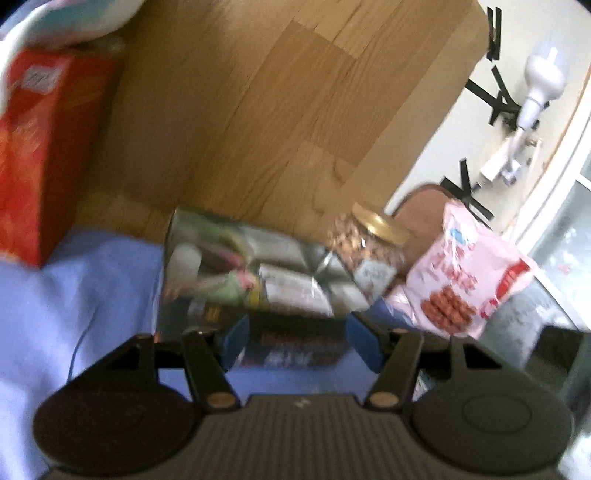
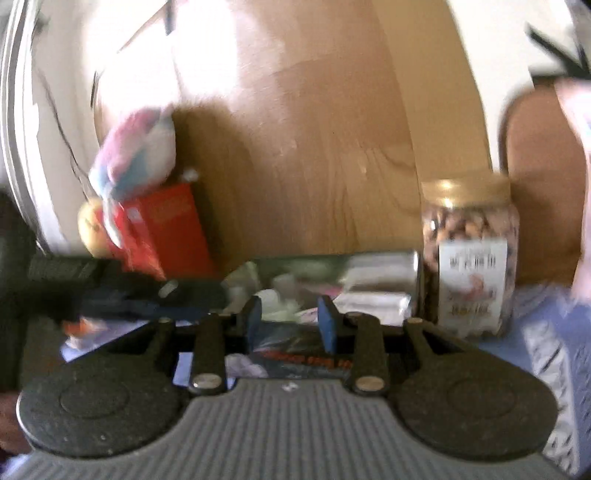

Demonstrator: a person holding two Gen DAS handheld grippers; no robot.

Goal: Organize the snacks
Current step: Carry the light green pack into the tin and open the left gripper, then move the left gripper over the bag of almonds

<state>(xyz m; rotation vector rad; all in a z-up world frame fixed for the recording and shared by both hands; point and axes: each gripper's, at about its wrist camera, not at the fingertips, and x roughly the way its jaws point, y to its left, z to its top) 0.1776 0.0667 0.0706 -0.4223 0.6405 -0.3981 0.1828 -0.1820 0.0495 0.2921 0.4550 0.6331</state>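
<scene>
Red carton [image 1: 37, 155] at the far left of the left wrist view, upright on a pale blue cloth [image 1: 74, 302], with a pastel bag [image 1: 74, 18] resting on its top. Behind, a broad wooden surface [image 1: 277, 110]. Just right of the bare cloth, a shiny silver box [image 1: 251, 266] lying flat, with blurred packets showing on or through its top and a dark face with red lettering toward the camera. Left tool [image 1: 299, 343] low in the middle, blue pads [image 1: 234, 343] well apart, with that dark face filling the gap from pad to pad; too blurred to tell whether pressed or merely framed. Close by the box's right corner, a clear jar of nuts [image 1: 369, 247] with a gold lid. Further right, a pink snack bag [image 1: 469, 280] leaning upright, a brown chair back [image 1: 424, 206] behind it. On the white wall at the far right, black tape strips and a white lamp [image 1: 543, 77].

From the right wrist view, again left to right: carton and pastel bag at the left, silver box in the middle, jar upright just beside its right end. Right tool [image 2: 291, 323] over the box's near edge, jaws apart by a narrow gap, nothing visibly pinched.
</scene>
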